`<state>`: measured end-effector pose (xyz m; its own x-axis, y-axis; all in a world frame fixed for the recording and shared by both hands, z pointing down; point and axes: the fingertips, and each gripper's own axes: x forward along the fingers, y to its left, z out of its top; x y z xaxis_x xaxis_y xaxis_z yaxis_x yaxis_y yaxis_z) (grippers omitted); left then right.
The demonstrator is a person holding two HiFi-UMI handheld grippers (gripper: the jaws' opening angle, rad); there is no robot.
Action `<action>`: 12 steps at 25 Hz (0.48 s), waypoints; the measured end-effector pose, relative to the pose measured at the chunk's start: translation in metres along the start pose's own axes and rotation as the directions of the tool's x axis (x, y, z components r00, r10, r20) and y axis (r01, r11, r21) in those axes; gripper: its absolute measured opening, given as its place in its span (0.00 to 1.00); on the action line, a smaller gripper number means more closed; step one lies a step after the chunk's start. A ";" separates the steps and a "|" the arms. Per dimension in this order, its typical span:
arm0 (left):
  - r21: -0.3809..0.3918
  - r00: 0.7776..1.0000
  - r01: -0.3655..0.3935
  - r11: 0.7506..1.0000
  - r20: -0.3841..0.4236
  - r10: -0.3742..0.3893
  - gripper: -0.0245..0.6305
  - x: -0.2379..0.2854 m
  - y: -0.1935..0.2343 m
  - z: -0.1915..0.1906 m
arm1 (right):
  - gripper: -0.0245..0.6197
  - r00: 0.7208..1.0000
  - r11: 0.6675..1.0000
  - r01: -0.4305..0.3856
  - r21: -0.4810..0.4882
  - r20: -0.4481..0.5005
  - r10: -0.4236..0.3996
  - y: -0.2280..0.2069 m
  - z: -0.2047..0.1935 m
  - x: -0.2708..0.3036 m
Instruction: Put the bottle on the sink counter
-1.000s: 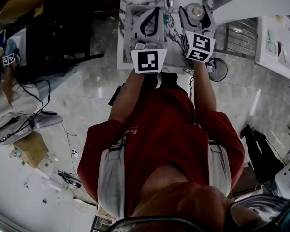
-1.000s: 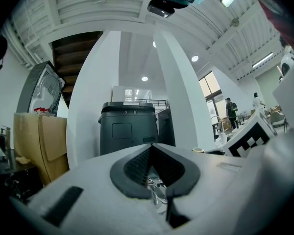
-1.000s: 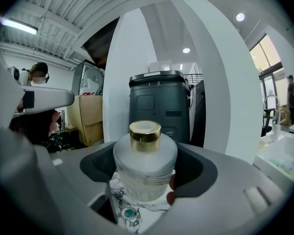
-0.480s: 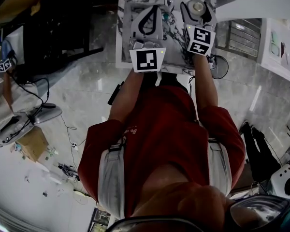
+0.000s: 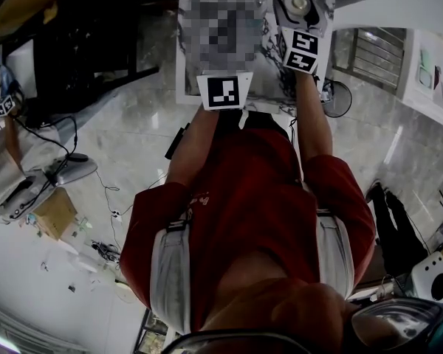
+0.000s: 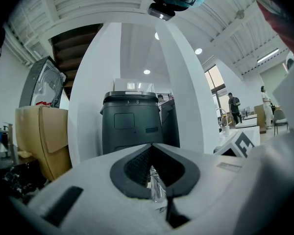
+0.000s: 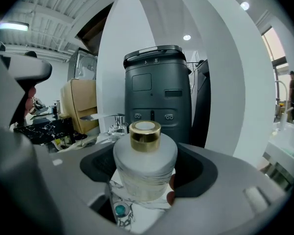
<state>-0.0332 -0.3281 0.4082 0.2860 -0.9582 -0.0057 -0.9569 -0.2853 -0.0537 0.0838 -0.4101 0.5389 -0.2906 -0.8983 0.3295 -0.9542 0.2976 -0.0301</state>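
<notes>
Left hand-held gripper (image 6: 153,146) has its jaws together at the tips. At its 3 o'clock, the right hand-held gripper (image 7: 146,151) is clamped round the bottle (image 7: 145,168). It's frosted white with a gold cap, upright over the marble worktop (image 7: 139,213); can't tell if it's touching down. Chrome tap (image 7: 118,124) sits at the bottle's 10 o'clock, with a big dark bin (image 7: 159,89) behind at 12.

Chrome faucet (image 7: 116,124) close behind the bottle (image 7: 145,166)
</notes>
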 end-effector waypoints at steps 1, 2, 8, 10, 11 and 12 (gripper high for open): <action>0.002 1.000 0.000 1.000 -0.005 0.000 0.04 0.000 0.001 -0.002 | 0.56 1.000 1.000 0.004 0.003 -0.006 -0.004 -0.001 -0.003 0.004; 0.001 1.000 -0.002 1.000 -0.010 0.002 0.04 0.001 0.002 -0.004 | 0.56 1.000 1.000 0.008 0.005 -0.011 -0.008 -0.003 -0.006 0.007; -0.014 1.000 -0.015 1.000 -0.028 0.015 0.04 0.003 0.008 -0.012 | 0.56 0.999 1.000 0.027 0.004 -0.041 -0.027 -0.013 -0.022 0.025; -0.017 0.999 -0.017 1.000 -0.035 0.017 0.04 0.003 0.010 -0.015 | 0.56 0.998 1.000 0.030 0.003 -0.049 -0.030 -0.015 -0.026 0.029; -0.018 0.999 -0.018 1.000 -0.037 0.017 0.04 0.003 0.011 -0.016 | 0.56 0.998 1.000 0.031 0.000 -0.053 -0.031 -0.015 -0.028 0.031; -0.019 0.999 -0.017 1.000 -0.037 0.017 0.04 0.003 0.011 -0.017 | 0.56 0.998 1.000 0.031 -0.001 -0.056 -0.031 -0.015 -0.029 0.033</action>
<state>-0.0435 -0.3346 0.4242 0.2681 -0.9629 0.0303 -0.9625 -0.2690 -0.0351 0.0908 -0.4346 0.5779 -0.2564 -0.8878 0.3823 -0.9627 0.2700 -0.0186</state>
